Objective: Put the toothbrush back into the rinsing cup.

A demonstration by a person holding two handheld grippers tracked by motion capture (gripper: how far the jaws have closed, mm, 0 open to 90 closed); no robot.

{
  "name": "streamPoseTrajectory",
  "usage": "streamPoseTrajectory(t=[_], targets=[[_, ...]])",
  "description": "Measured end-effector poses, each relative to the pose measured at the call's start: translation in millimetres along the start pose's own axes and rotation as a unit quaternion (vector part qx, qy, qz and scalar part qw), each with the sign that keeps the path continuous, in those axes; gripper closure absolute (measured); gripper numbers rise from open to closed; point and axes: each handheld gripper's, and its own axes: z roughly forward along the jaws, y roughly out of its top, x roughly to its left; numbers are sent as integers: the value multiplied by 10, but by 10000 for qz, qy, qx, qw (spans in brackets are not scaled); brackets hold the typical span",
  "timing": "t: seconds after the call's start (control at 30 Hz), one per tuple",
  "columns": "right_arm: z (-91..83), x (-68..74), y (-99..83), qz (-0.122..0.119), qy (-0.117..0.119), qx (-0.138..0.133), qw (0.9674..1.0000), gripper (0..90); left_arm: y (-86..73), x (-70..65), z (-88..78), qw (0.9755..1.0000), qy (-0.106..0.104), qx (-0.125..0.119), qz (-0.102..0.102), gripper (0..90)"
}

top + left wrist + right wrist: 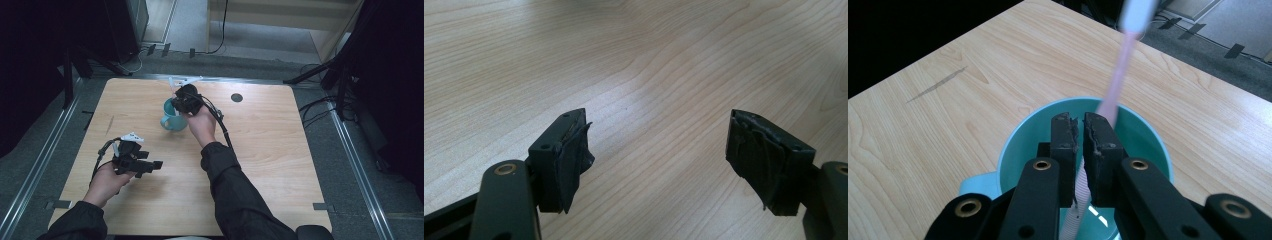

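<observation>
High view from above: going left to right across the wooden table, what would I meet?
Left gripper → teal mug → right gripper, held over the mug → dark round hole in the table.

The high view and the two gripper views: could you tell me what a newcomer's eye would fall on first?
The teal mug near the far middle of the wooden table, with the right gripper above it, jaws closed on a pink-and-white toothbrush. The left gripper hangs open over bare wood at the near left.
</observation>
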Motion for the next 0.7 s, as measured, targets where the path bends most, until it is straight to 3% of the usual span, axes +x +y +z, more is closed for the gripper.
streamPoseTrajectory(t=[0.3, 0.7], targets=[[-35, 7, -8, 3, 69, 32, 10000, 822, -1, -1, 12, 10000, -18, -11, -31, 250], [-236, 33, -64, -102, 402, 249, 9988, 767, 4, 1, 20, 10000, -11, 2, -46, 248]])
